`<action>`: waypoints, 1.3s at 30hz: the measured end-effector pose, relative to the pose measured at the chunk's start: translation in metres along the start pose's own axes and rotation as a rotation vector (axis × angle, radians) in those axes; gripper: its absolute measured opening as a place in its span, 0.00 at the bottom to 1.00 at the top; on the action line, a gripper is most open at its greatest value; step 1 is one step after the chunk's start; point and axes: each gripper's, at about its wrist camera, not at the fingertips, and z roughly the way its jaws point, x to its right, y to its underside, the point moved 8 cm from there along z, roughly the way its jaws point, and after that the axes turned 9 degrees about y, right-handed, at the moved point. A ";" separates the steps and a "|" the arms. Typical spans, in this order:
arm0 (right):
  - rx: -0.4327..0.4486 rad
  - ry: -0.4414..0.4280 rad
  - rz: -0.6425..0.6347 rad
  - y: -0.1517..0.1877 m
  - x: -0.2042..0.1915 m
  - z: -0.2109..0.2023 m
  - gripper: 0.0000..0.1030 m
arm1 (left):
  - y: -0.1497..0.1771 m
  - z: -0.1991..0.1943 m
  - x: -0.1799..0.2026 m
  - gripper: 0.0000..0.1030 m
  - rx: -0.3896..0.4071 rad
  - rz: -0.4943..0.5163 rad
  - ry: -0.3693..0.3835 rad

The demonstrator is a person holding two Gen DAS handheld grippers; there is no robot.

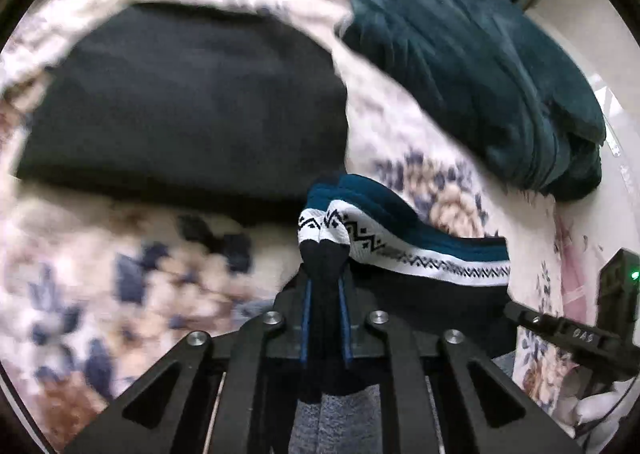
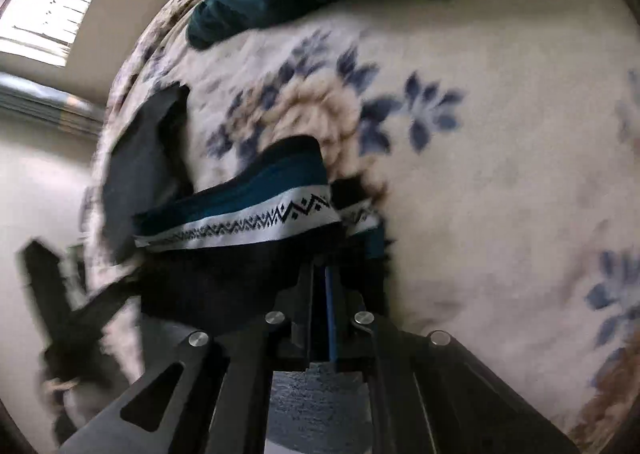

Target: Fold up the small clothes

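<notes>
Both grippers, left (image 1: 325, 266) and right (image 2: 332, 254), pinch the patterned garment (image 1: 400, 230), seemingly stretched between them above the floral blanket (image 1: 120, 274).

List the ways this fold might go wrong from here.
1. Both the left gripper and right gripper pinch only the end edges of the patterned sock, so fabric may slip out.
2. The sock sags between them; laid down like this it may wrinkle.
3. The teal garment and black cloth lie close on the floral blanket, crowding the landing spot.
</notes>
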 end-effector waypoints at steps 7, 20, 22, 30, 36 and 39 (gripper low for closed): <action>-0.077 0.155 -0.055 0.000 -0.005 0.024 0.05 | 0.005 0.024 -0.055 0.24 -0.129 -0.257 0.133; -0.337 -0.094 0.167 0.076 0.015 0.021 0.16 | 0.062 -0.018 -0.024 0.10 -0.147 -0.190 0.151; -0.290 -0.072 0.164 0.074 0.016 0.011 0.10 | 0.056 -0.021 -0.016 0.10 -0.149 -0.122 0.110; -0.312 -0.032 0.111 0.066 0.029 0.003 0.12 | 0.056 -0.028 -0.024 0.45 -0.164 -0.177 0.086; -0.216 -0.099 0.052 0.041 0.050 -0.024 0.71 | 0.135 -0.114 -0.044 0.74 0.022 -0.531 0.240; -0.267 -0.137 0.047 0.026 0.055 -0.002 0.76 | 0.202 -0.115 -0.061 0.74 0.013 -0.744 0.260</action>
